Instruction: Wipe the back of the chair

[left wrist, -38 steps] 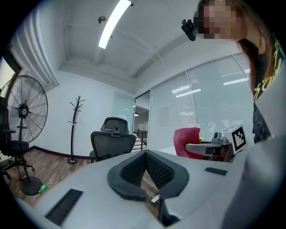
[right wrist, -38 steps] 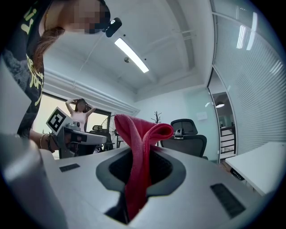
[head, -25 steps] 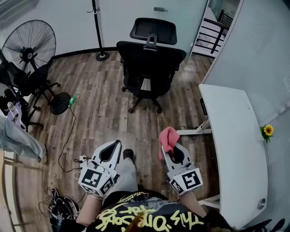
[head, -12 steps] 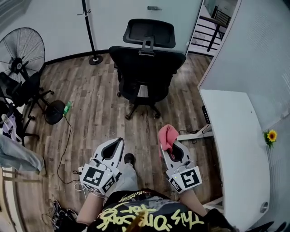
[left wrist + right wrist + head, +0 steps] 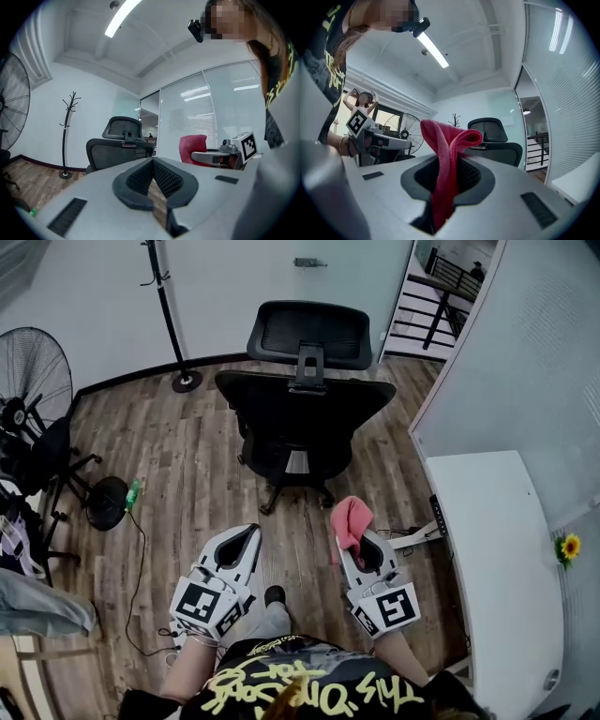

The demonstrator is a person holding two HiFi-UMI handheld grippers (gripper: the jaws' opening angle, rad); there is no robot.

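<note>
Stage: approach only. No wiping has begun, by my reading; the whole backrest is left to do.
Chair: black mesh office chair point(image 5: 302, 409) stands on the wood floor point(image 5: 187, 474) straight ahead of the person. Its rear side, with the headrest bracket showing, appears to face this way. Well apart from both claws.
Right claw point(image 5: 357, 538): closed down on a pink cloth point(image 5: 351, 517). In the right gripper view the cloth point(image 5: 446, 140) runs down between the ribbed pads and folds over above the tips, so a loose wad sticks out front. Grip looks firm. Cloth touches nothing but the claw.
Left claw point(image 5: 247, 536): pads meet at the tips in the left gripper view, only a thin slit behind them. Nothing between them; it touches nothing. Held low, beside the right claw.
Surroundings: white table point(image 5: 506, 559) to the right, near the right claw but not in contact. Fan point(image 5: 28, 381) and coat stand point(image 5: 164, 315) off to the left, clear of the path.
Left to do: close the gap to the chair, press the cloth wad on the backrest, sweep across it. The left claw could steady the chair, which sits on castors and may roll.
</note>
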